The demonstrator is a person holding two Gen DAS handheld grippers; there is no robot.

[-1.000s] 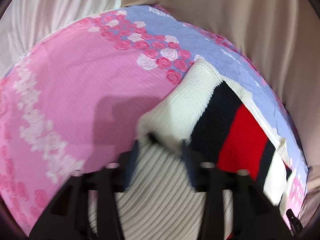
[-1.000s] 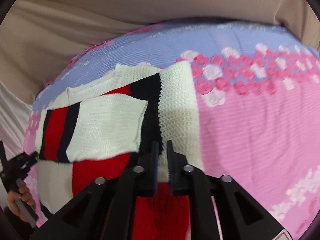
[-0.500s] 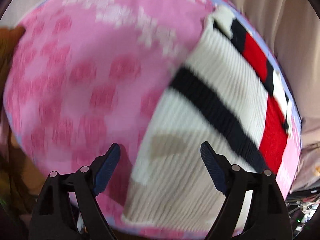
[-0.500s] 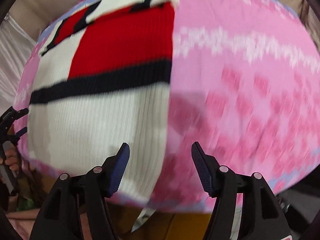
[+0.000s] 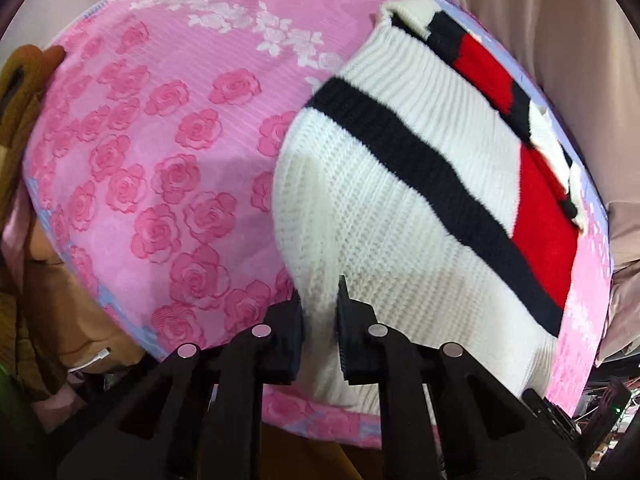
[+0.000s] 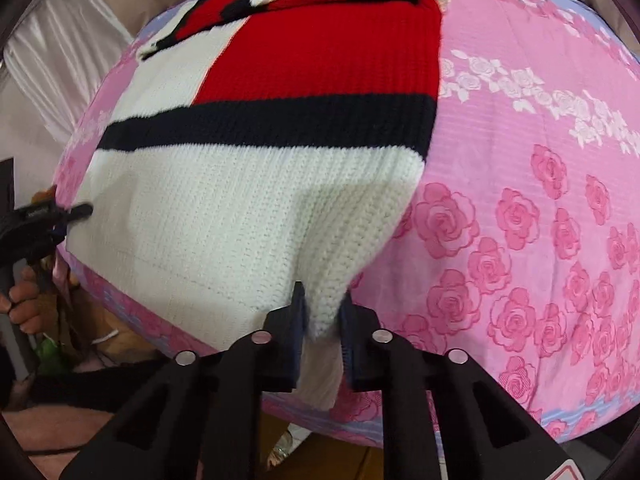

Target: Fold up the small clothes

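Note:
A knitted sweater [image 5: 404, 208] in white, black and red lies on a pink rose-patterned cloth [image 5: 160, 140], its sleeves folded in at the far end. My left gripper [image 5: 319, 304] is shut on the sweater's near left hem corner. In the right wrist view the sweater [image 6: 256, 208] fills the middle, and my right gripper [image 6: 322, 312] is shut on its near right hem corner. The left gripper [image 6: 60, 216] also shows at the left edge there, touching the hem.
The pink cloth [image 6: 540, 220] covers a table with a lilac border near the edge. Beige and white curtains [image 5: 540, 12] hang behind. Brown fabric [image 5: 20, 92] lies off the table's left side. Cables and clutter [image 5: 600, 404] sit low on the right.
Both grippers were open half a second ago above the sweater's near hem. Both have come down and shut on the hem corners. A second ago they were holding cloth farther up the table.

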